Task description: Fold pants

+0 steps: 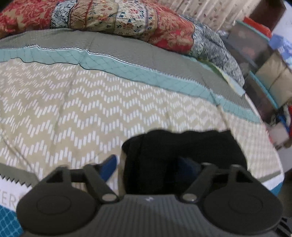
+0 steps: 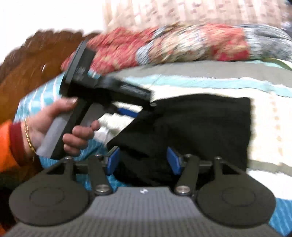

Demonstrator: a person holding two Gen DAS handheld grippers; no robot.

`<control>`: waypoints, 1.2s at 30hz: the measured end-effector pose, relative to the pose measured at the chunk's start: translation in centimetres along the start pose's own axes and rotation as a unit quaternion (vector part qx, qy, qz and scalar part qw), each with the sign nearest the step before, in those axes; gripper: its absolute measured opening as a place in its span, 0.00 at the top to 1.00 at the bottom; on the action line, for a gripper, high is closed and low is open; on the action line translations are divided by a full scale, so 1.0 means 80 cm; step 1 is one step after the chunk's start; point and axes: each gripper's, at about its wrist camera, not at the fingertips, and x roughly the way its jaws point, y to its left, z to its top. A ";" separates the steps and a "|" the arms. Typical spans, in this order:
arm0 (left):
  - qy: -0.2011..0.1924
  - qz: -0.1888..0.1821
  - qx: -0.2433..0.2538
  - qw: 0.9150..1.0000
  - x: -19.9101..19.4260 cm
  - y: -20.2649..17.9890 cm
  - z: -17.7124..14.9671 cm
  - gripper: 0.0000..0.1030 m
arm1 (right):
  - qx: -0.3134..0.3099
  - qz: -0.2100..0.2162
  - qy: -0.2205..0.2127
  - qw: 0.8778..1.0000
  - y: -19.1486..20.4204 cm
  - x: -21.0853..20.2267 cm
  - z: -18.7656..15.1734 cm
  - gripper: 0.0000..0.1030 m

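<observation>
Black pants (image 1: pixel 182 156) lie folded into a compact bundle on the patterned bedspread (image 1: pixel 73 109). In the left wrist view my left gripper (image 1: pixel 151 165) is open, its blue pads (image 1: pixel 109 166) wide apart, with the near edge of the pants between them. In the right wrist view the pants (image 2: pixel 200 127) lie spread ahead. My right gripper (image 2: pixel 143 161) is open, blue pads (image 2: pixel 113 160) astride the pants' near edge. The left gripper (image 2: pixel 135 111), held by a hand, reaches the pants' left edge there.
A rolled floral quilt (image 1: pixel 118 20) lies across the far side of the bed. A wooden headboard (image 2: pixel 27 60) stands at the left. Shelves with stacked items (image 1: pixel 264 73) stand beyond the bed's right edge. A curtain (image 2: pixel 182 12) hangs behind.
</observation>
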 end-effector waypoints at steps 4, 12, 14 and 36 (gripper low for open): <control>0.018 -0.003 0.000 1.000 0.023 -0.007 0.017 0.20 | 0.063 -0.067 -0.027 0.995 -0.034 -0.022 -0.001 0.43; -0.025 0.107 0.093 0.990 0.062 -0.040 0.004 0.79 | 0.096 -0.150 0.071 0.981 -0.067 0.043 -0.049 0.60; -0.021 0.110 0.075 0.991 0.064 -0.036 0.003 0.77 | 0.102 -0.148 0.071 0.981 -0.062 0.038 -0.044 0.60; -0.010 0.077 0.007 0.997 -0.060 -0.023 -0.061 0.36 | 0.191 -0.099 0.011 0.976 -0.077 -0.024 -0.031 0.40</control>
